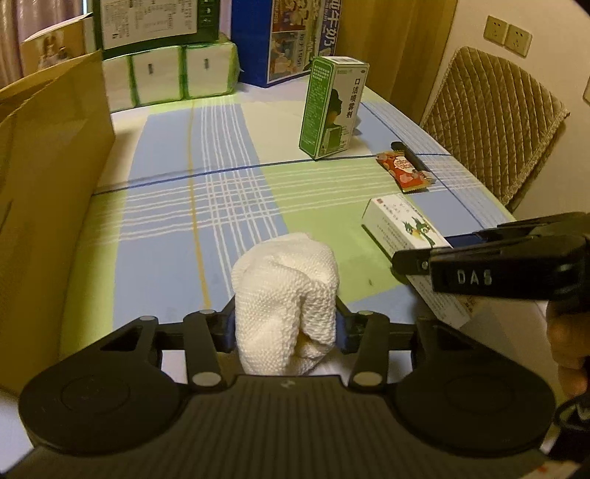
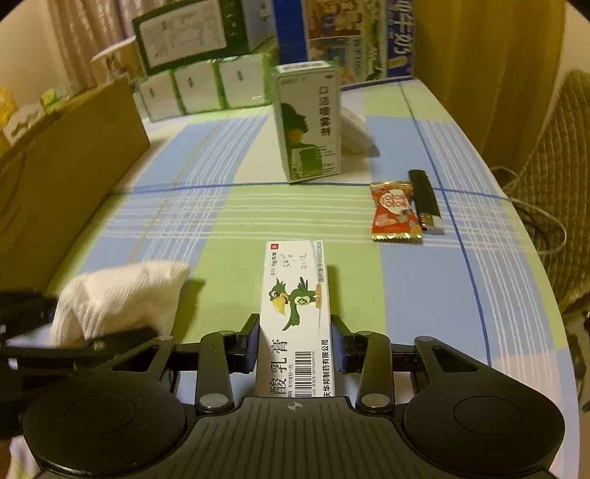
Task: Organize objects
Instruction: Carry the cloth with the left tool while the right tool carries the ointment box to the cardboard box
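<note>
White crumpled cloth (image 1: 285, 294) sat clamped between the left gripper's (image 1: 285, 324) fingers, just above the plaid tablecloth (image 1: 206, 191). Beside it, the right gripper (image 2: 295, 339) squeezed a flat ointment box (image 2: 295, 317) with a green bird, near the table's front edge.

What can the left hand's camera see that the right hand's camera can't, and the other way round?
Only the left wrist view shows the wall sockets and the left gripper squeezing the white cloth head-on.

Only the right wrist view shows a white object behind the tall green box, a grey cable off the table edge, and the right gripper closed on the parrot box.

Both show the red snack packet, the black lighter, the cardboard box, the tissue packs and the checked tablecloth.
</note>
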